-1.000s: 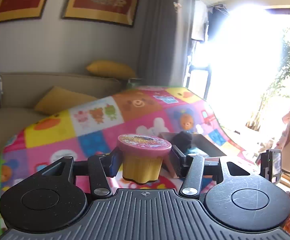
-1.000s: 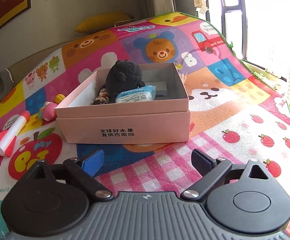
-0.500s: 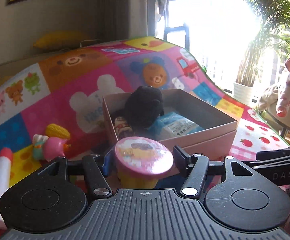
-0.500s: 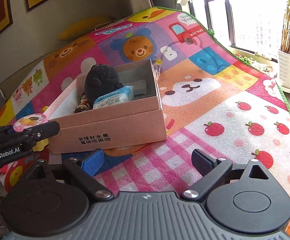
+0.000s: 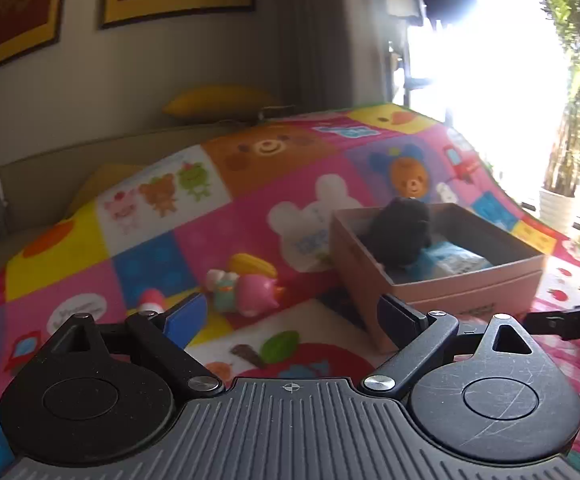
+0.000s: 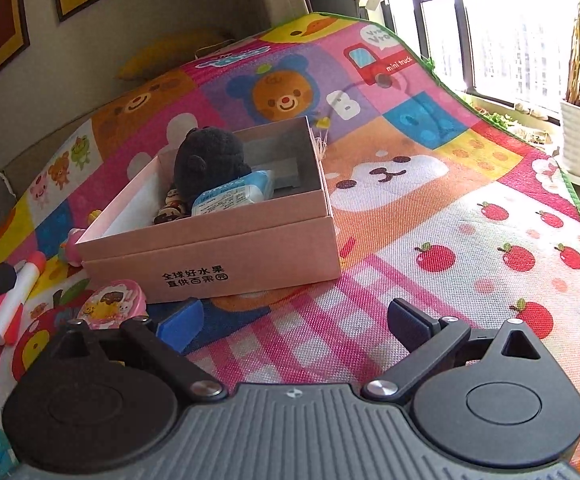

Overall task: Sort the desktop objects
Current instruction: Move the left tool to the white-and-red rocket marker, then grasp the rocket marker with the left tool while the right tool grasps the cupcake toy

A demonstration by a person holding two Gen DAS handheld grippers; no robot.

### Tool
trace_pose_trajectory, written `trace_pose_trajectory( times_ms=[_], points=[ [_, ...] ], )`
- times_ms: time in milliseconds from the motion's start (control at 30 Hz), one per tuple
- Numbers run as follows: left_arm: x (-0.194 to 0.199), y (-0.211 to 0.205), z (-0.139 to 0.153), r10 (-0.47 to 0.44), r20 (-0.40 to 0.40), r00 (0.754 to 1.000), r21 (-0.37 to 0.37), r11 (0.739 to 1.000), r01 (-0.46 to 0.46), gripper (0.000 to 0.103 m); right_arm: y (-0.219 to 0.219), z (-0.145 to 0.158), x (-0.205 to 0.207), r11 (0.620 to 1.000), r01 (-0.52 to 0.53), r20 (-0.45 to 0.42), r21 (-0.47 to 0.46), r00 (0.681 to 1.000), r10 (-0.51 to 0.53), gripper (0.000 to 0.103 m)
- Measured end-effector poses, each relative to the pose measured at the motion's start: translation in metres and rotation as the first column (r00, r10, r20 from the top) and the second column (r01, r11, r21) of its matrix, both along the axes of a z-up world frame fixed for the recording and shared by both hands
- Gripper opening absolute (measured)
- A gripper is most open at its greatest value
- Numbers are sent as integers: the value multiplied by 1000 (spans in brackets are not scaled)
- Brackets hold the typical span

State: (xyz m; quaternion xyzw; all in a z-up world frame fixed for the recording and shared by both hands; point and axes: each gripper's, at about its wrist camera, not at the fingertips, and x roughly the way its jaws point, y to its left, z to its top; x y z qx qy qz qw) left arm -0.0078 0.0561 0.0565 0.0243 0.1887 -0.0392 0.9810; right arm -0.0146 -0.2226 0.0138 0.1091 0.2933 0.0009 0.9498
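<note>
At the far left of the right wrist view, a red-and-white marker lies on the play mat, its long axis slanting from lower left up to the right. Just right of it, at lower left, sits the pink-lidded cup, upright on the mat and close in front of the near wall of the pink box, outside it rather than in it. The box fills the middle of that frame and already holds a black plush and a blue wipes pack.

In the left wrist view, the left gripper has its jaws opening with nothing between them; the cup is not visible there. Ahead of it, left of centre, lie a pink toy figure and a yellow corn toy, with the box to their right.

The right gripper stands spread wide and empty, pointing at the mat below the box.

Judging from this, the loose toys lie left of the box, so the left gripper is the nearer one for them.
</note>
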Motion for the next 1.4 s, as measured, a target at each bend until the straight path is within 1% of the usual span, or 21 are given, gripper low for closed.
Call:
trace_pose_trajectory(
  times_ms=[100, 167, 233, 267, 300, 333, 367, 400, 467, 633, 767, 867, 933, 1000, 1033, 1067, 1100, 1133, 1167, 1233, 1400],
  points=[
    [29, 45, -5, 133, -98, 986, -96, 985, -142, 96, 6, 2, -3, 999, -8, 18, -34, 1000, 9, 99],
    [47, 58, -14, 180, -156, 971, -81, 978, -194, 95, 11, 3, -5, 998, -15, 30, -66, 999, 17, 99],
    [63, 66, -27, 202, -206, 957, -55, 975, -218, 89, 18, 4, -8, 994, -20, 42, -106, 999, 25, 99],
    [70, 68, -32, 200, -234, 951, -53, 974, -218, 81, 21, 5, -10, 992, -20, 51, -127, 998, 27, 99],
    [75, 70, -39, 198, -266, 943, -61, 973, -222, 68, 24, 6, -12, 989, -19, 62, -147, 998, 29, 99],
    [77, 73, -43, 202, -289, 936, -71, 970, -232, 61, 26, 6, -14, 987, -18, 74, -162, 997, 30, 99],
    [75, 73, -43, 210, -277, 938, -69, 969, -238, 58, 28, 7, -16, 985, -18, 83, -171, 996, 32, 99],
    [72, 73, -42, 203, -270, 941, -73, 970, -230, 44, 29, 8, -17, 984, -19, 95, -176, 995, 36, 99],
    [63, 71, -39, 174, -269, 947, -98, 973, -207, 39, 28, 8, -17, 985, -21, 99, -168, 994, 38, 99],
    [20, 38, -31, 41, -254, 966, -119, 990, -73, 39, 22, 8, -17, 991, -13, 99, -132, 995, 26, 99],
    [-26, 5, -26, -101, -259, 961, -170, 984, 57, 39, 22, 9, -20, 990, -7, 116, -140, 993, 23, 99],
    [-52, -13, -30, -156, -262, 952, -174, 978, 113, 41, 22, 9, -21, 990, -6, 121, -139, 992, 23, 99],
    [-58, -19, -35, -144, -261, 955, -151, 983, 107, 46, 23, 9, -20, 990, -10, 119, -141, 993, 27, 99],
    [-55, -17, -40, -88, -260, 962, -124, 991, 57, 64, 24, 9, -21, 988, -17, 121, -151, 992, 36, 99],
    [-53, -14, -42, -59, -258, 964, -120, 992, 29, 69, 26, 10, -23, 987, -22, 126, -158, 991, 42, 99],
    [-52, -10, -45, -32, -256, 966, -120, 993, 1, 82, 28, 11, -24, 986, -35, 127, -161, 990, 56, 99],
    [-51, -6, -47, -6, -256, 967, -123, 992, -26, 89, 32, 12, -27, 986, -71, 121, -152, 989, 90, 99],
    [-51, -4, -48, -8, -251, 968, -132, 991, -26, 90, 35, 14, -28, 984, -114, 109, -137, 986, 130, 99],
    [-51, -2, -48, -20, -247, 969, -138, 990, -14, 98, 41, 15, -29, 978, -167, 96, -124, 979, 179, 99],
    [-50, -6, -49, -19, -251, 968, -108, 994, -9, 100, 56, 18, -27, 961, -246, 80, -129, 963, 257, 98],
    [-51, -14, -51, -24, -257, 966, -54, 999, 10, 103, 89, 21, 0, 939, -283, 57, -196, 952, 299, 92]
  ],
)
